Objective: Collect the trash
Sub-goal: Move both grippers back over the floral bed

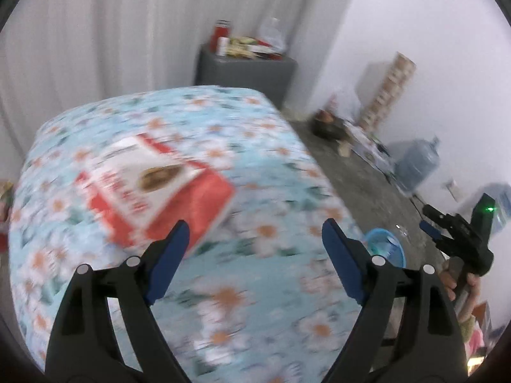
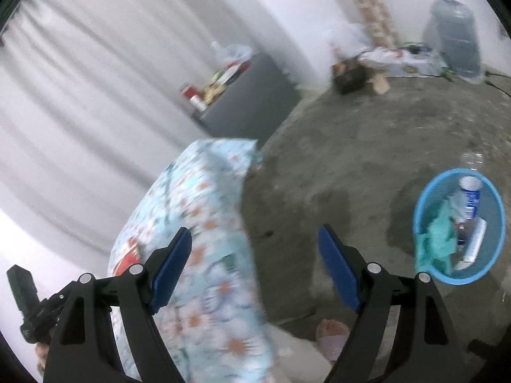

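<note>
In the left wrist view, the fingers (image 1: 175,239) of the left gripper (image 1: 255,239) stand wide apart and hold nothing; the red box (image 1: 153,191) lies just ahead on the flowered table (image 1: 262,287). It should come squarely across the box's short side.

In the right wrist view, the right gripper (image 2: 255,245) is also wide open and empty, with the blue bin (image 2: 496,223) on the floor to its right.

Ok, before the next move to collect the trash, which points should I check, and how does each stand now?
1. Left claw open and empty: ok.
2. Right claw open and empty: ok.
3. Red and white box still on the flowered cloth, ahead of the left claw, not yet gripped: ok.
4. Blue basket upright on the floor, already holding trash, with room left: ok.
5. Other trash left on the cloth: cannot tell, the picture is blurred.
</note>
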